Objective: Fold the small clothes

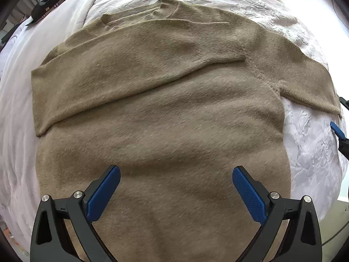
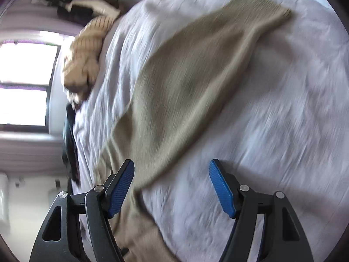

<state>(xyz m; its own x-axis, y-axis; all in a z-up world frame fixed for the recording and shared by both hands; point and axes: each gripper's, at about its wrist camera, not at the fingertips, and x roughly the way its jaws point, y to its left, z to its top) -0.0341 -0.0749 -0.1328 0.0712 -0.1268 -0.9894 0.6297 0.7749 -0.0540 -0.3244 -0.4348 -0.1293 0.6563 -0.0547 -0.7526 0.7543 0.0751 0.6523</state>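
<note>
We hover our left gripper, jaws spread and empty, over the tan sweater flat on the bedsheet, while our right gripper, also spread empty, sits nearer the outstretched sleeve.

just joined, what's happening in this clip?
A person with a handheld gripper in each hand is folding a tan sweater spread on a bed with a pale lavender sheet. One sleeve already lies folded across the chest; the other sleeve still stretches out over the sheet. The left gripper hangs over the sweater's body with its jaws wide open and empty. The right gripper is also open, holding nothing, near the outstretched sleeve. That view is motion-blurred.
</note>
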